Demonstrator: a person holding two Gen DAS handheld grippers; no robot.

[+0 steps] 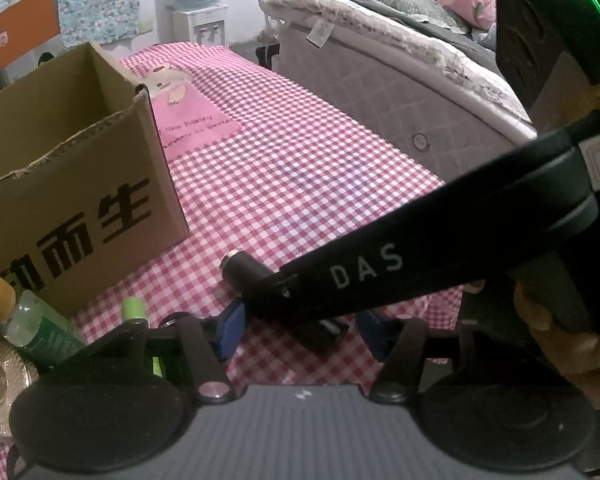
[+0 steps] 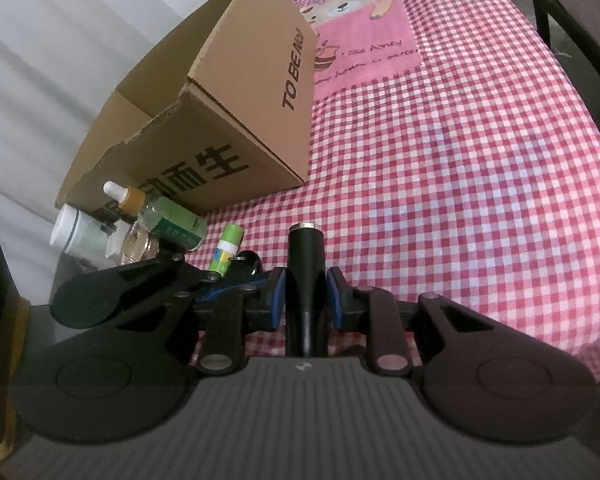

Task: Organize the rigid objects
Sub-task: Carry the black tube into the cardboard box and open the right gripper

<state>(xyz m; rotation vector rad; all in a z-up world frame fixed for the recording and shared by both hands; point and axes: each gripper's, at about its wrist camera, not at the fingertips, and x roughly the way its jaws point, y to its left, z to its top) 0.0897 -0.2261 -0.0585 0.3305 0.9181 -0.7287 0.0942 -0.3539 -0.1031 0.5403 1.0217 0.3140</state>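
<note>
Closest, right gripper (image 2: pixel 306 294): its blue pads (image 2: pixel 278 294) are pressed against both sides of a black cylinder (image 2: pixel 305 264) with a silver cap, held just above the checked cloth (image 2: pixel 460 200).
Left gripper (image 1: pixel 300 330): jaws about half apart, blue pads (image 1: pixel 232 328) on either side of a dark object low on the cloth; nothing pressed between them.
Same cylinder, left view: only its silver-capped end (image 1: pixel 242 270) shows, jutting leftward from under the right gripper's black finger, which crosses the frame with "DAS" printed on it.
Hand (image 1: pixel 572 340): seen only in the left view, wrapped round the right gripper's handle at the right edge.
Near-left clutter: green glue stick (image 2: pixel 228 250), green-labelled bottle (image 2: pixel 176 220), dropper bottle with amber collar (image 2: pixel 126 196), white tube (image 2: pixel 80 232); the right view shows them whole, the left view cuts most of them off.
Cardboard box (image 2: pixel 236 120): open-topped, on the far-left of the cloth just behind the clutter; its inside is out of sight in both views.
Far right, bed (image 1: pixel 380 80): visible only in the left view.
Hard to tell: what the dark object between the left pads is, since the right gripper's finger covers it.
</note>
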